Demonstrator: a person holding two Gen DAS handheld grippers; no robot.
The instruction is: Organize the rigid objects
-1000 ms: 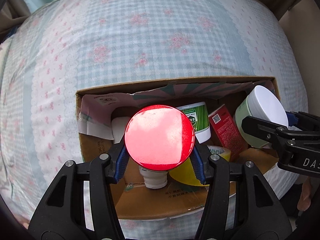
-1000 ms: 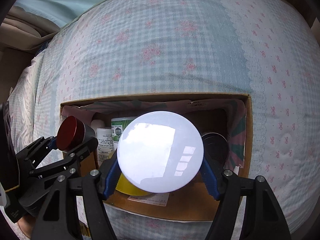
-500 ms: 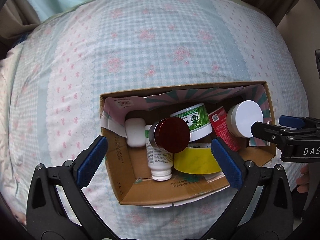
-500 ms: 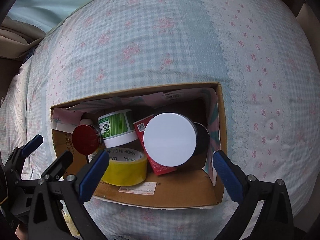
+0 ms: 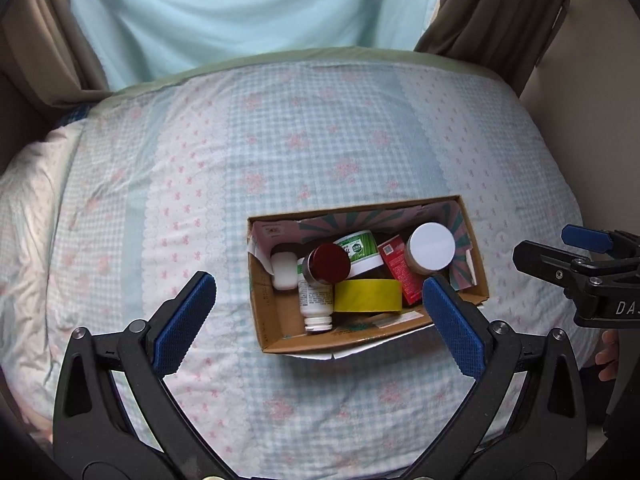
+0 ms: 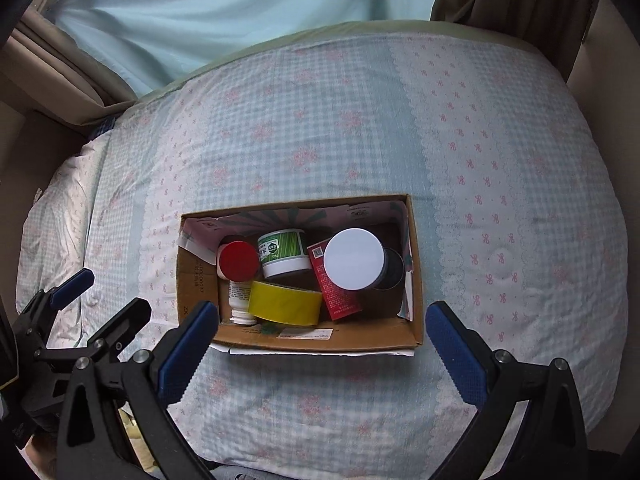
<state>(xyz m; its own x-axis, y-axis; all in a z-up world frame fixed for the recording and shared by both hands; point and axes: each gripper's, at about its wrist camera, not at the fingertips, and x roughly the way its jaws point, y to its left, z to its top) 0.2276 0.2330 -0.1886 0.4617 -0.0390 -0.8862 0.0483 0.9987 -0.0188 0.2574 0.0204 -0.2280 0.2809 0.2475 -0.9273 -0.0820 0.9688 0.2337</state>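
Showing white case (image 5: 283, 275) only leftward, dark tin (image 6: 394, 270) rightward

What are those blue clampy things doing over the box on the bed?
A person holds two grippers, tidying things into the cardboard box on the bed. The left gripper and right gripper are both wide open and empty above it. The red-lidded jar, white-lidded jar, yellow tape and red carton sit inside.

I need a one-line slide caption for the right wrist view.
Open right gripper above a cardboard box of jars, tape and bottles on a checked bedspread.
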